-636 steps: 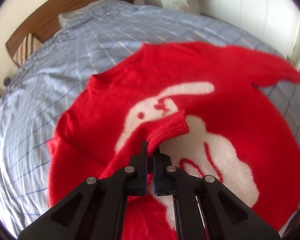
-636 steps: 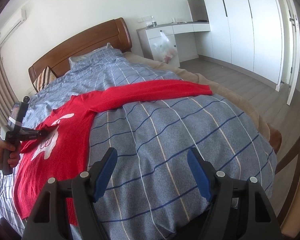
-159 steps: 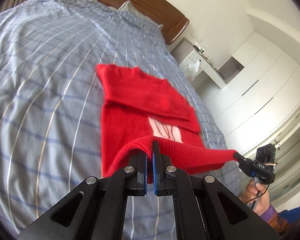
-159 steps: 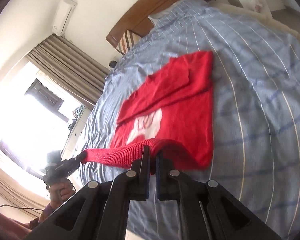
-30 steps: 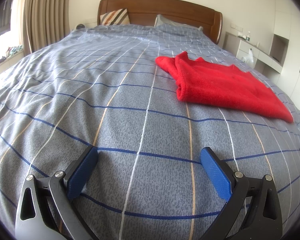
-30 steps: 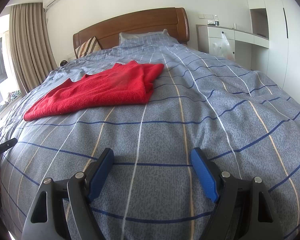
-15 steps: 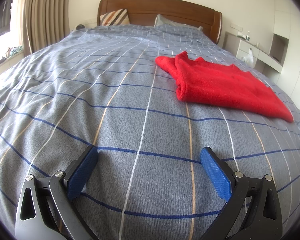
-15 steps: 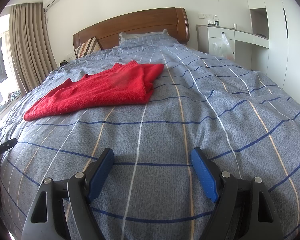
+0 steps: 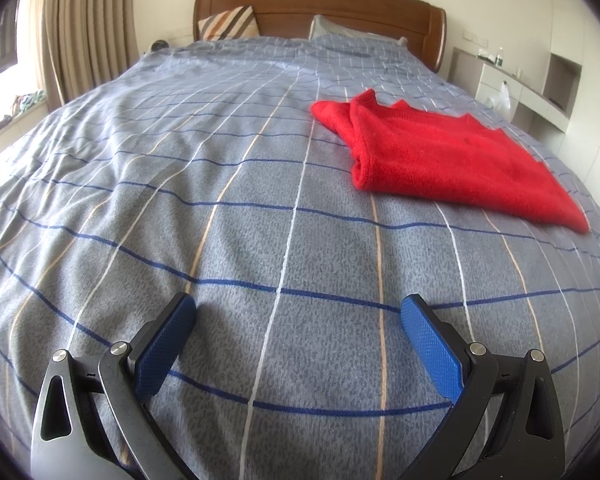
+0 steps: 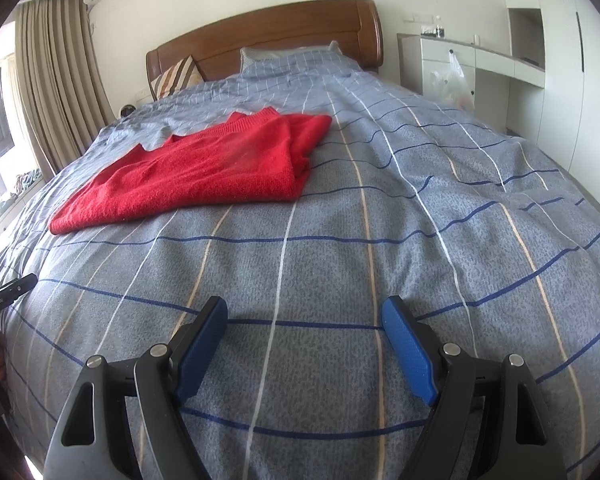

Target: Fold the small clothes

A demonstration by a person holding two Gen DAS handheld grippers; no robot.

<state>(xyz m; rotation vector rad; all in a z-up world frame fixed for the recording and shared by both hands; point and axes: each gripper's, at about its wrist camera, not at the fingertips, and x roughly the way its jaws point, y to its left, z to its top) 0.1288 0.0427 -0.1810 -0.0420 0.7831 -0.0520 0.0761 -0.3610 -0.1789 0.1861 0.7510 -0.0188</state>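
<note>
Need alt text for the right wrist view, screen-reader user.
A folded red sweater lies on a blue-grey checked bedspread, ahead and left of the open, empty right gripper. A wooden headboard and beige curtains stand behind.

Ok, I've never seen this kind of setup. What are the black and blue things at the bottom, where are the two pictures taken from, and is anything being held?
There is no robot: a person carries a handheld claw in each hand, with a fisheye camera looking forward along its two blue-padded fingers. One picture comes from the left claw, the other from the right claw. Both claws are open and hold nothing, above a grey-blue checked bedspread. A folded red sweater lies on it, farther up the bed. Behind are a wooden headboard and a striped pillow.
</note>
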